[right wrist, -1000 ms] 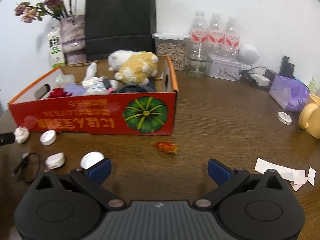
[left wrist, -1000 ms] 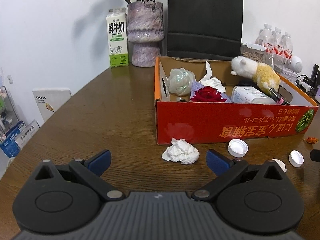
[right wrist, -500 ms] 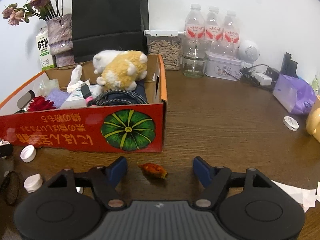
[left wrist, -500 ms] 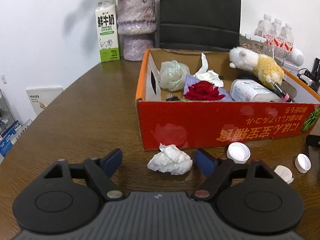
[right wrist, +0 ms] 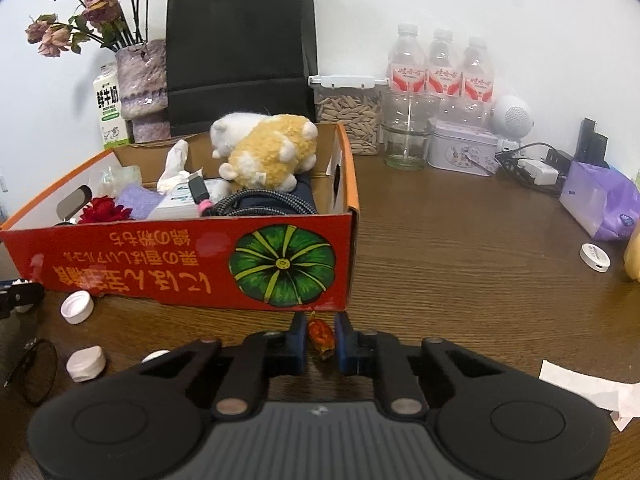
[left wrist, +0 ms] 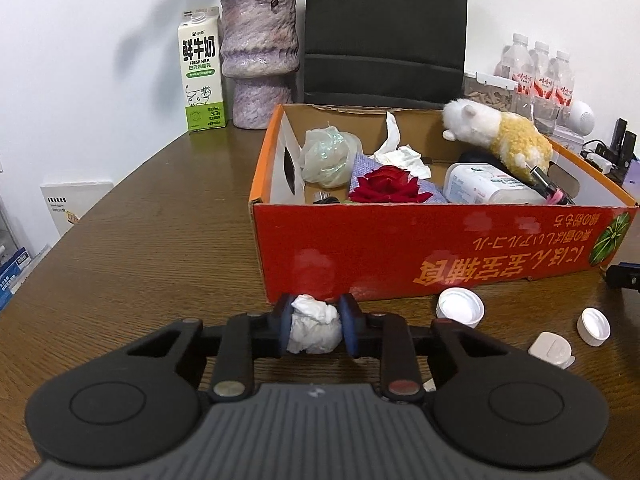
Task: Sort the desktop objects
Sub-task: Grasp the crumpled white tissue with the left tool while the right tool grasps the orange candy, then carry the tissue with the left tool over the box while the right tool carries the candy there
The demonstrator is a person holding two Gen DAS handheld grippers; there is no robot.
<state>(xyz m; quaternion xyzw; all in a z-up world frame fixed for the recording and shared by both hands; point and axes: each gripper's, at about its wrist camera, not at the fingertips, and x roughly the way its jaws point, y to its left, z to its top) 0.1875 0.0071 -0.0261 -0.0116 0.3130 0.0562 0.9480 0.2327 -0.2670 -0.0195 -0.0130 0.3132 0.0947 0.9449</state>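
Tissue wad (left wrist: 314,329) and a little orange-red wrapper scrap (right wrist: 321,333) are the two bits getting sorted right now, one per side. Both sit on the brown surface (left wrist: 160,248) just in front of the red cardboard box (left wrist: 440,248), which already holds a plush toy (left wrist: 500,136), a red flower (left wrist: 386,188), some other tissue and assorted stuff.

The left hand-held gripper (left wrist: 314,330) has just been closing and its blue pads (left wrist: 285,328) are now pressed against both sides of the crumpled tissue, so I'd call that clamped on it. The right hand-held gripper (right wrist: 321,338) has also just been closing, pinched around the scrap with the pads right up against it. Neither item looks lifted yet; both seem to rest on the wood.

So my read: the grab step is basically done on both sides, and the carry into the box is what's left. Next move needs a lift high enough to clear the box's front wall, then forward over the open top, then let go. The scrap is tiny and thin, so it could slip out on the way up. The tissue is squishy, should hold fine.

Still loose on the surface: white bottle caps (left wrist: 460,307) near the box, plus paper slips (right wrist: 580,388) off to the right side.
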